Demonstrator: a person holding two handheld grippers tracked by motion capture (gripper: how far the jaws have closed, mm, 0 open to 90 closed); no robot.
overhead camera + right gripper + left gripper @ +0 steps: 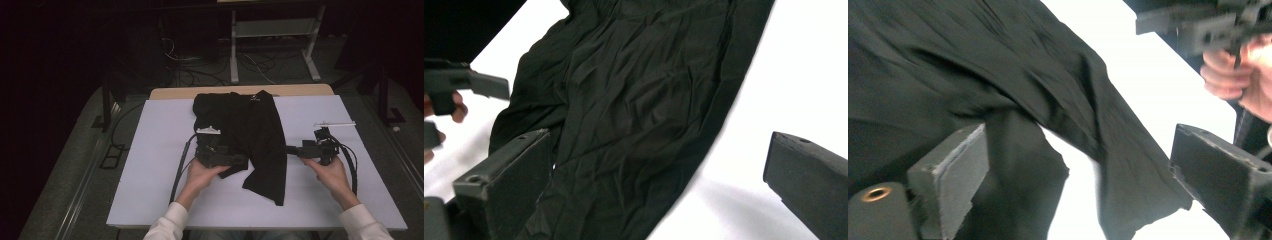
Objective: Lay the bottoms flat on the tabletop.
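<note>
1. While both hands work at the white rectangular surface (150, 165), one crumpled black cloth garment (250, 135) lies across its middle, running from the far edge toward the near side, its lower corner flared out near the front.
2. Left claw (235, 161): at the garment's left edge, pointing into the cloth. In the left gripper view the jaws stand spread, with a fold of the black fabric (1038, 150) hanging between them; the pads do not press on it, so no grip is judged made.
3. Right claw (291, 149): just beside the garment's right edge, pointing at it. In the right gripper view the jaws stand spread over the cloth (634, 110) and bare surface (804, 65); nothing is pinched.
4. Progress, as a judgement: the work appears to be handling or folding the garment. It is wrinkled and unevenly laid, with no neat fold visible. Both claws have approached its sides; seizing the fabric and any folding or straightening remain to be done.
5. Count: one garment; two claws, one per hand; two hands in white sleeves; one surface; one thin white strip (335, 123) lying on the far right of the surface, well apart from the garment.
</note>
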